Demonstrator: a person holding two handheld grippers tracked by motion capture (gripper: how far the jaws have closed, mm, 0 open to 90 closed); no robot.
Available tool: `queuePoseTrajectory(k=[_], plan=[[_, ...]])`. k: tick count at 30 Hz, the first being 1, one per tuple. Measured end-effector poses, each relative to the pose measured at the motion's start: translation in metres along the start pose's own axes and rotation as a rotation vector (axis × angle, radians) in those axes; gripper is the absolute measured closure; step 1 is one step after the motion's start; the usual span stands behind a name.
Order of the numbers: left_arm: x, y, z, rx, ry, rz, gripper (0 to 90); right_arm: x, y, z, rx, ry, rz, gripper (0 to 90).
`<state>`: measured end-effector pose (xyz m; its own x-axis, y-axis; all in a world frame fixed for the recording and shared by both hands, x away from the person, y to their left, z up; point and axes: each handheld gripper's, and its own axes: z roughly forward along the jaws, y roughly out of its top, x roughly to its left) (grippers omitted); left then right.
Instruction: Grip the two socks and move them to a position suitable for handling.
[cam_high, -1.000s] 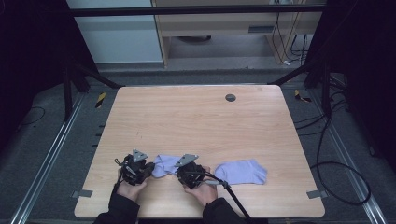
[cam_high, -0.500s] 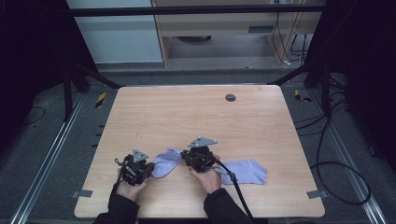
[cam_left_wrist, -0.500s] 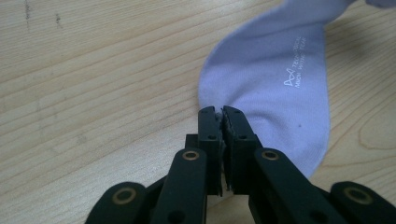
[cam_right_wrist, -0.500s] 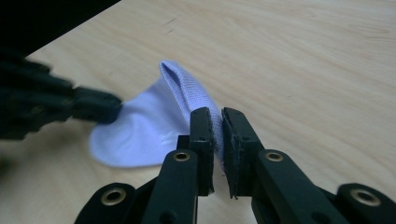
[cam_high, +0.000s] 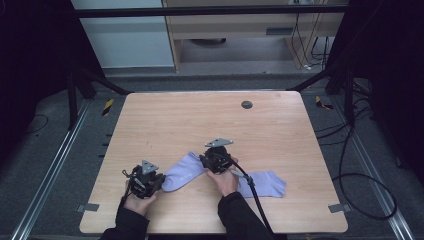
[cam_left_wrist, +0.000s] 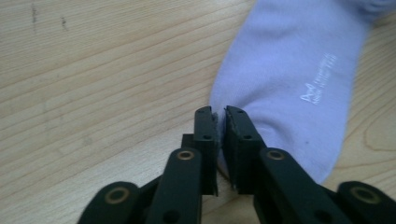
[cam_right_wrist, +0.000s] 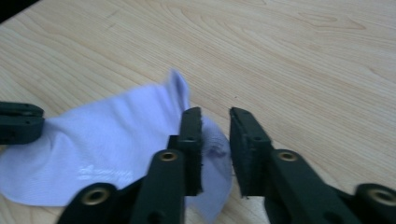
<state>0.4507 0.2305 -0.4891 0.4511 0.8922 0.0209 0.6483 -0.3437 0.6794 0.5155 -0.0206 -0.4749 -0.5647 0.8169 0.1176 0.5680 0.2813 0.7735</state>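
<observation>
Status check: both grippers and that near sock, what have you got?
Left gripper jaws just opening, narrow gap, sock edge between them. Right gripper just opening, cuff beside its pad. Second sock lies flat at right, nothing in the way.

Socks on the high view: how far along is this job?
Done: the first sock lies stretched out on the table. In hand: the left gripper and right gripper have just been opening, with its ends loose between their jaws. Left: the second sock beside the right hand probably comes next.
</observation>
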Motion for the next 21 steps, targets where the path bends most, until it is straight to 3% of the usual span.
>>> queuePoseTrajectory(k=[1, 4, 8, 15, 21], plan=[[0.001, 0.000, -0.003, -0.016, -0.001, -0.011, 74.5, -0.001, 0.002, -0.002, -0.009, -0.022, -0.022, 67.0], [0.003, 0.000, -0.008, -0.037, -0.003, -0.020, 69.3, -0.003, 0.003, -0.008, -0.013, -0.032, -0.047, 65.2], [0.002, -0.002, -0.012, -0.045, -0.011, -0.034, 67.1, -0.001, -0.002, -0.008, 0.024, -0.021, -0.083, 66.1], [0.002, -0.003, -0.010, -0.002, -0.011, -0.036, 67.8, -0.005, -0.011, 0.004, 0.086, -0.022, -0.073, 65.7], [0.000, -0.003, -0.005, 0.028, -0.018, -0.033, 75.6, -0.004, -0.017, 0.011, 0.121, -0.040, -0.082, 71.7]])
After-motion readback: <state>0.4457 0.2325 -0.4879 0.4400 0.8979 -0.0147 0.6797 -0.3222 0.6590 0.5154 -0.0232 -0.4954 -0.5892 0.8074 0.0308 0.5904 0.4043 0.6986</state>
